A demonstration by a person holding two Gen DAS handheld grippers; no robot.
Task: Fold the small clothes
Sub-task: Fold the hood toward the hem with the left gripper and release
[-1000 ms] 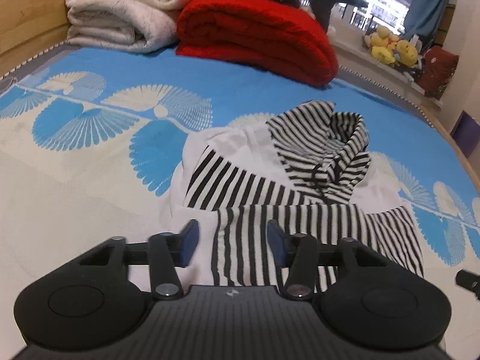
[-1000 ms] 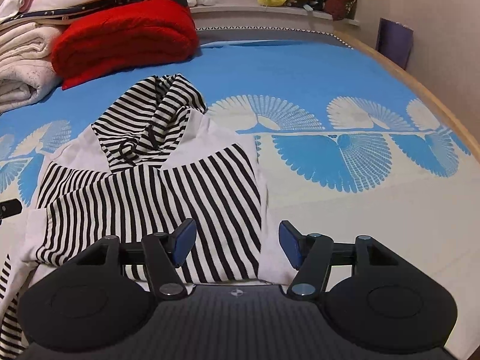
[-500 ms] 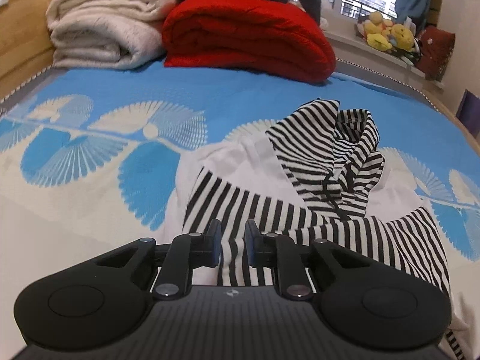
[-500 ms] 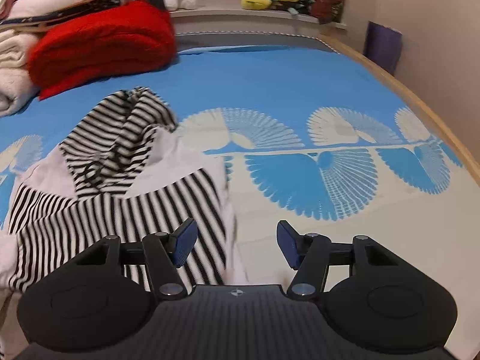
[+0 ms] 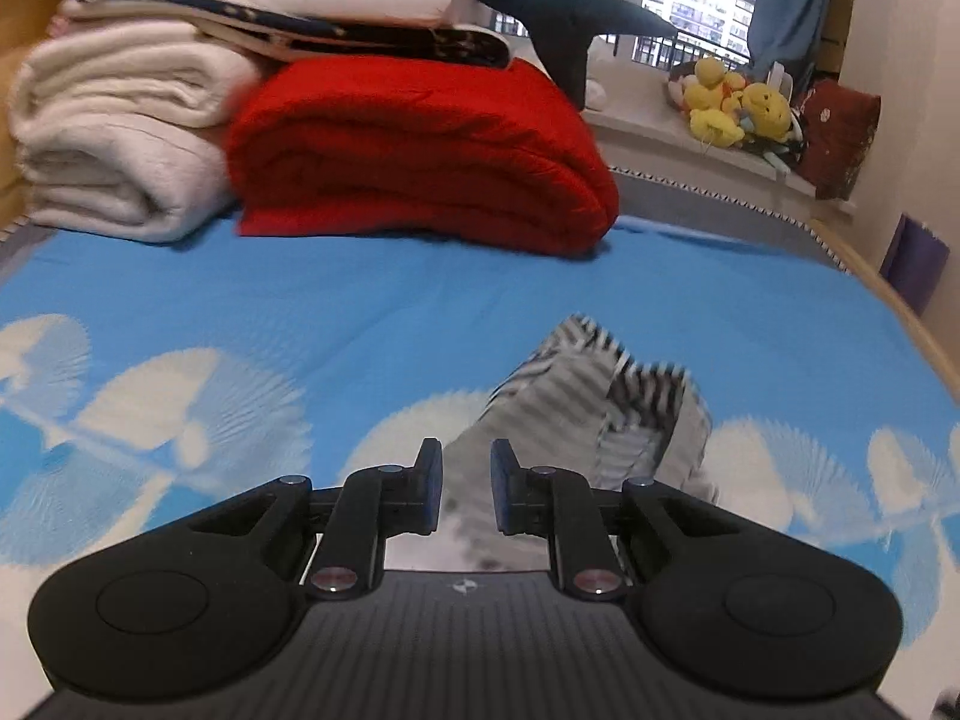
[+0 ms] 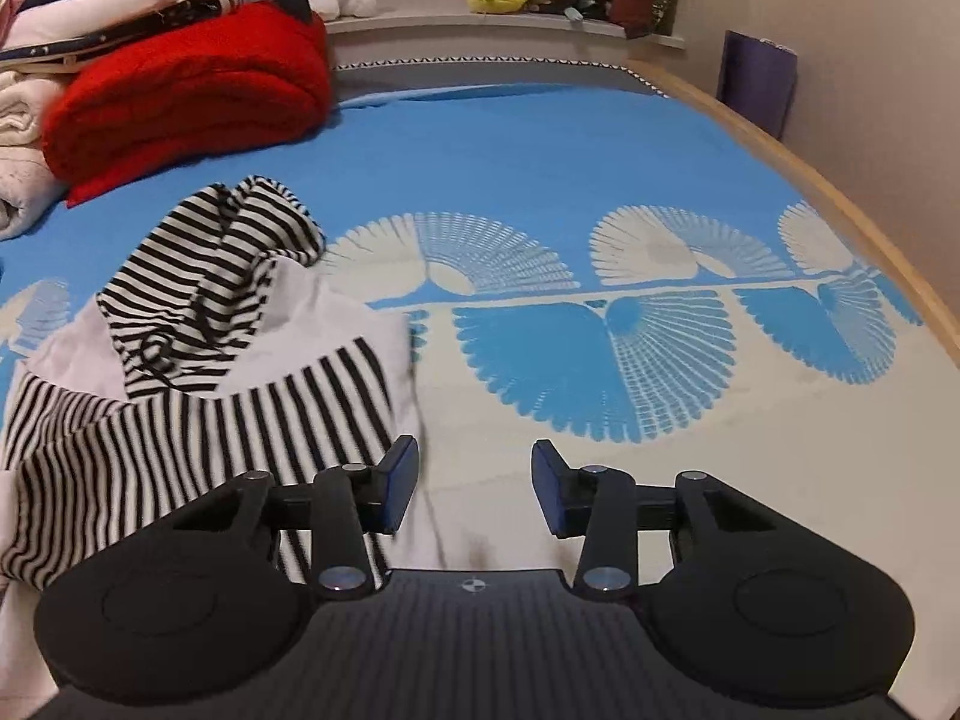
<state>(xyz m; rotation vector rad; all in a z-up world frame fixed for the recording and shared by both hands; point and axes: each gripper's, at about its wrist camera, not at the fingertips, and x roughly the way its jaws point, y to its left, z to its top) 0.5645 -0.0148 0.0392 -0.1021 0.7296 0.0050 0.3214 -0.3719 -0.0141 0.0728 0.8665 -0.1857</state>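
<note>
The left gripper (image 5: 467,489) pinches the striped top (image 6: 198,384) near the red blanket (image 5: 420,156). The right gripper (image 6: 474,480) is closing beside the top's edge, not pinching yet.

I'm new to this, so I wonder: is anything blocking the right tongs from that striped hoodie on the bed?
Nothing visible is. The right tongs are closing just above the striped hoodie, whose white edge lies between them; only bare bedsheet is alongside.

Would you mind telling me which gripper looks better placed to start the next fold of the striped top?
Left, probably. The left gripper has its narrow jaws around the striped top, blurred there, seemingly lifting it. The right gripper, jaws closing, sits over the top's white edge with nothing pinched.
</note>
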